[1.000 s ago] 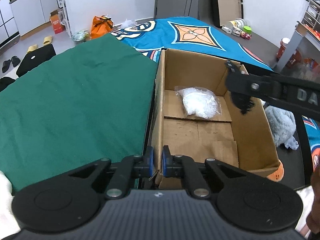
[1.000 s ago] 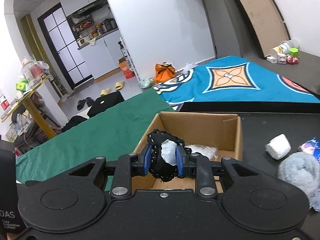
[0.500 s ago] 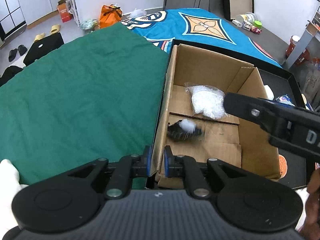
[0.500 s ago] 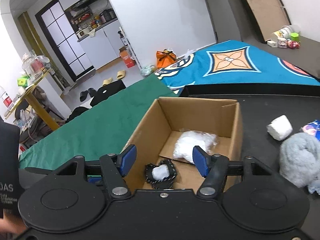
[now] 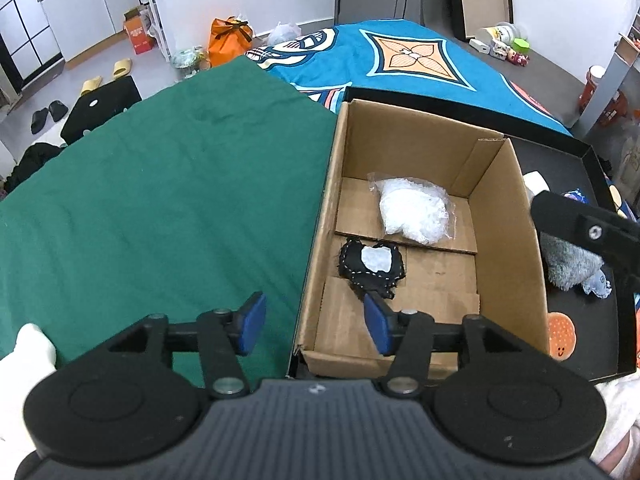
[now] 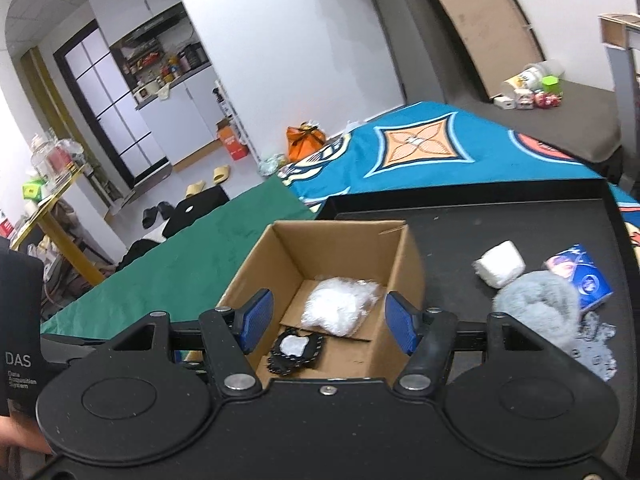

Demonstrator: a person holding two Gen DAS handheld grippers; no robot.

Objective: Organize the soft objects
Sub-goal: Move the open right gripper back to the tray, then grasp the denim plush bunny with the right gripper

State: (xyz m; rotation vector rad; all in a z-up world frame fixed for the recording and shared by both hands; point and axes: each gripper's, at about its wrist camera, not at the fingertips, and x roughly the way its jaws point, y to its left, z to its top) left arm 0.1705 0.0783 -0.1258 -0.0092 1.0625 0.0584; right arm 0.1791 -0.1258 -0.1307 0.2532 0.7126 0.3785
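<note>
An open cardboard box (image 5: 504,216) (image 6: 412,260) holds a clear bag of white stuffing (image 5: 414,211) (image 6: 340,306) and a black stitched pouch with a white patch (image 5: 372,267) (image 6: 296,350). My left gripper (image 5: 316,324) is open and empty, straddling the box's near left wall. My right gripper (image 6: 329,327) is open and empty above the box's near end. A grey fluffy toy (image 6: 538,300) (image 5: 568,266), a white soft block (image 6: 499,268) and a blue packet (image 6: 580,276) lie on the black tray (image 6: 480,224) right of the box.
A green cloth (image 5: 160,200) covers the surface left of the box. A blue patterned cloth (image 5: 400,60) lies behind. The tray's raised rim (image 5: 596,160) runs at the right. An orange smiley disc (image 5: 561,330) lies by the box's near right corner.
My right gripper let go of the black pouch, which dropped into the box, then opened and drew back. My left gripper opened from shut at the box's near wall.
</note>
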